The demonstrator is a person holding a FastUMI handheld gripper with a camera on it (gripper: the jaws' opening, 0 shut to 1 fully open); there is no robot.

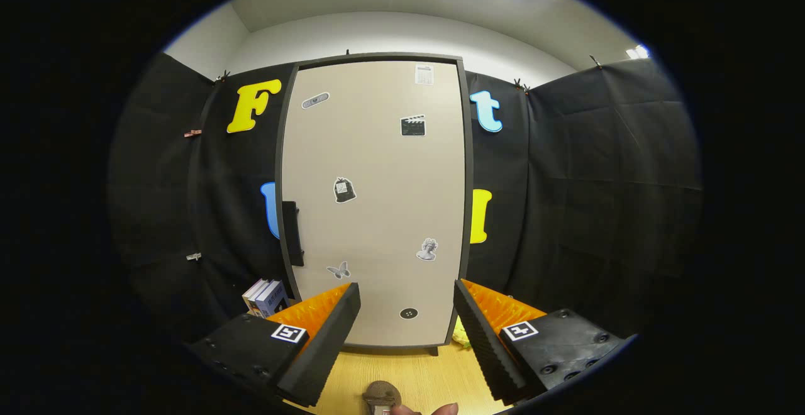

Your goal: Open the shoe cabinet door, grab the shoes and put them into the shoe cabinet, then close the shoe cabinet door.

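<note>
Door (377, 201) of tall beige shoe cabinet, sticker-dotted, dark-framed, closed; black handle (291, 232) on its left edge untouched. Tool (407, 333) spread wide, empty, facing cabinet from near. Brown shoe (381, 395) on wooden floor below tool. Opening, loading, closing all left

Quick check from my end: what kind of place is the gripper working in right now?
Likely a staged recording booth: black cloth walls surround a closed, stickered shoe cabinet on a wooden floor; the open gripper faces it.
</note>
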